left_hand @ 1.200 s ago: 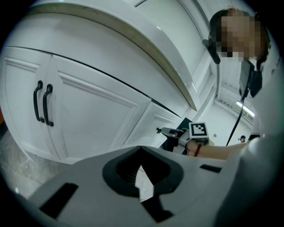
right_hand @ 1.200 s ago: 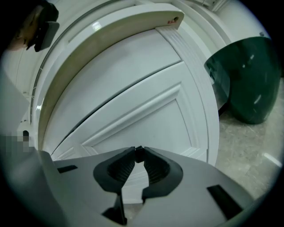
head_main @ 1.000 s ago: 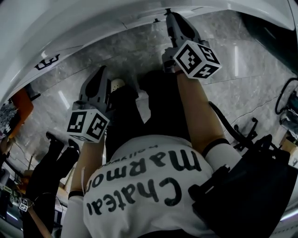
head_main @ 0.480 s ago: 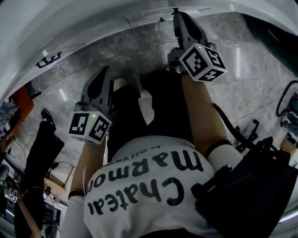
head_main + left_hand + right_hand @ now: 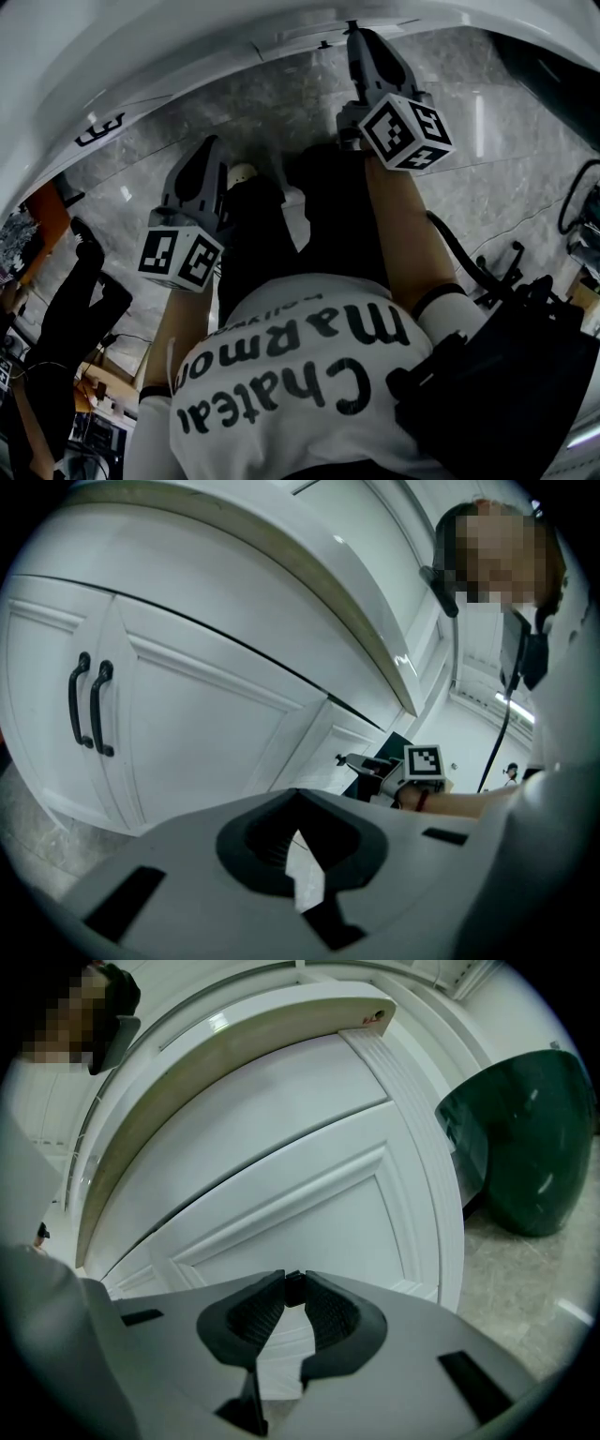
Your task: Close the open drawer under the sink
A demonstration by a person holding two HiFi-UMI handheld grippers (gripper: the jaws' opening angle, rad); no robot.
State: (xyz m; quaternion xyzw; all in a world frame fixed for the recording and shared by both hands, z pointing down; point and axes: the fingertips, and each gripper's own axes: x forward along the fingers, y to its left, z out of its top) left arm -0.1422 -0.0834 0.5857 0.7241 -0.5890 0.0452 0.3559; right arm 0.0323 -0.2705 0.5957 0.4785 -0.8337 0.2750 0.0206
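Drawer front (image 5: 309, 1208) — the white moulded panel under the counter edge (image 5: 234, 1058), judged nearly shut — is faced closely by the right gripper (image 5: 293, 1284), jaws pressed together as a blunt pusher, while the left gripper (image 5: 298, 799), likewise closed and empty, is held well back to that panel's left.

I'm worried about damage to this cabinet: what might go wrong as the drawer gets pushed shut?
1. The right gripper seems to pinch the small black knob only at its very tips, so it may slip off.
2. The dark green bin stands close beside the white panelled cabinet front; a sideways slip might strike it.
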